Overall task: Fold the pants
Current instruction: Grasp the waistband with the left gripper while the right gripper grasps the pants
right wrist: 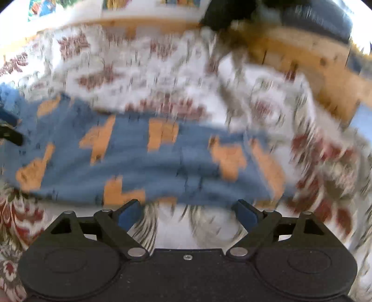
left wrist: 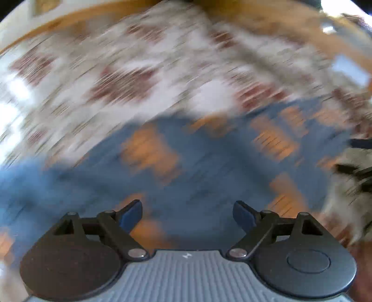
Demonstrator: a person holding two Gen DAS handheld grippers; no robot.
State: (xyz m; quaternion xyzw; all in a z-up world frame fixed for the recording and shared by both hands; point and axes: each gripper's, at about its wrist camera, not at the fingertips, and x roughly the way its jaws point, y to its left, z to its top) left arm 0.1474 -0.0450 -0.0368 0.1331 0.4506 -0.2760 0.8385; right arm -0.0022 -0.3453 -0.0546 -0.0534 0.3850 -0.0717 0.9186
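Blue pants [left wrist: 209, 167] printed with orange shapes lie on a floral white and red cloth; both views are smeared by motion. My left gripper [left wrist: 187, 215] hovers over the blue fabric, open, with nothing between its blue pads. In the right wrist view the pants [right wrist: 144, 160] stretch across the middle as a wide band. My right gripper [right wrist: 187, 213] is open at their near edge, over the floral cloth, holding nothing. A dark part of the other gripper [right wrist: 9, 132] shows at the left edge by the pants' end.
The floral cloth [right wrist: 162, 69] covers a surface with a wooden frame [right wrist: 302, 60] at the back. A dark cushioned object [right wrist: 313, 16] sits at the top right. Floral fabric [left wrist: 344, 190] rises at the right of the left wrist view.
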